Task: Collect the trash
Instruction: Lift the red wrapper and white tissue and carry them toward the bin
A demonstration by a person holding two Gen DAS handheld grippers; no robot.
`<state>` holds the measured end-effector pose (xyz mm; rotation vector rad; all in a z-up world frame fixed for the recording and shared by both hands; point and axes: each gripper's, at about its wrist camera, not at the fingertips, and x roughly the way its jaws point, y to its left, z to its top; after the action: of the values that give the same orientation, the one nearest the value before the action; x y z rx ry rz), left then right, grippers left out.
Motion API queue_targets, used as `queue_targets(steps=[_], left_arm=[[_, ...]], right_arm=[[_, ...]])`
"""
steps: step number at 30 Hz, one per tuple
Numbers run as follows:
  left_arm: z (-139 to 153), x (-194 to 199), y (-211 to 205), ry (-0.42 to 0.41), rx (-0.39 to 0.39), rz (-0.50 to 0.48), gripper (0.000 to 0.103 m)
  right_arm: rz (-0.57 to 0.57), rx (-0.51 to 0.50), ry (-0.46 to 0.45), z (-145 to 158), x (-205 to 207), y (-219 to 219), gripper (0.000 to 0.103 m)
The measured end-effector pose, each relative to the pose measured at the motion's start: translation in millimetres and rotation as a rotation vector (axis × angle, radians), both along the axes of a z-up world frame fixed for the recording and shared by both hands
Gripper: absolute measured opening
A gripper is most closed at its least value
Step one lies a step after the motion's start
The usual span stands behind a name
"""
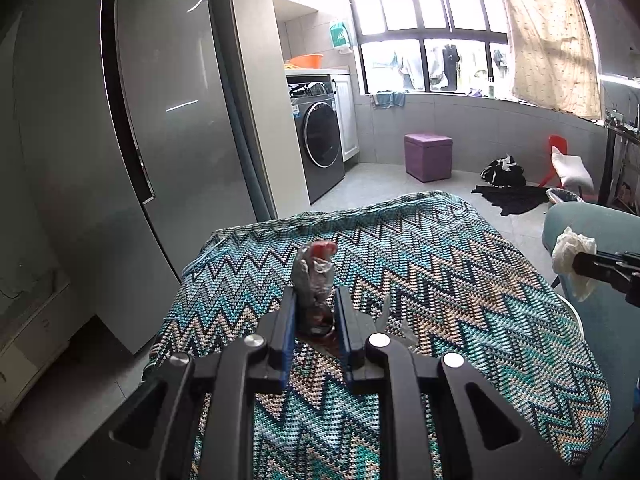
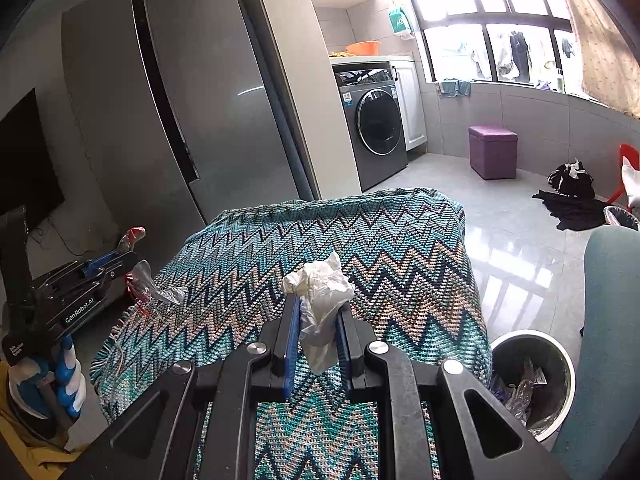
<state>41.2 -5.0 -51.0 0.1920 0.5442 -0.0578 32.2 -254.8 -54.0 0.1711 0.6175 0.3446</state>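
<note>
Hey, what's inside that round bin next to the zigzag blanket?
The round bin holds crumpled clear plastic wrappers and a bit of blue-purple trash at its left side. The zigzag blanket and the right gripper's body hide the bin's near-left part; its bottom isn't visible.

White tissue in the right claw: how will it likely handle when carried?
The white tissue looks crumpled and droops below the right claw, so probably floppy and very light. Its loose tail may sway or snag on the zigzag blanket.
</note>
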Motion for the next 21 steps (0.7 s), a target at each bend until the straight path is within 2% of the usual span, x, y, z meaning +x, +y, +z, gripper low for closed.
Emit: queue_targets(steps=[13, 21], left_arm=[[-10, 13, -14, 0.032, 0.045, 0.018, 0.017], [-13, 20, -34, 0.048, 0.105, 0.013, 0.017]], right_arm=[[-0.013, 0.021, 0.021, -14, 9, -13, 0.016], [-0.046, 0.044, 0.017, -23, 9, -36, 0.016]])
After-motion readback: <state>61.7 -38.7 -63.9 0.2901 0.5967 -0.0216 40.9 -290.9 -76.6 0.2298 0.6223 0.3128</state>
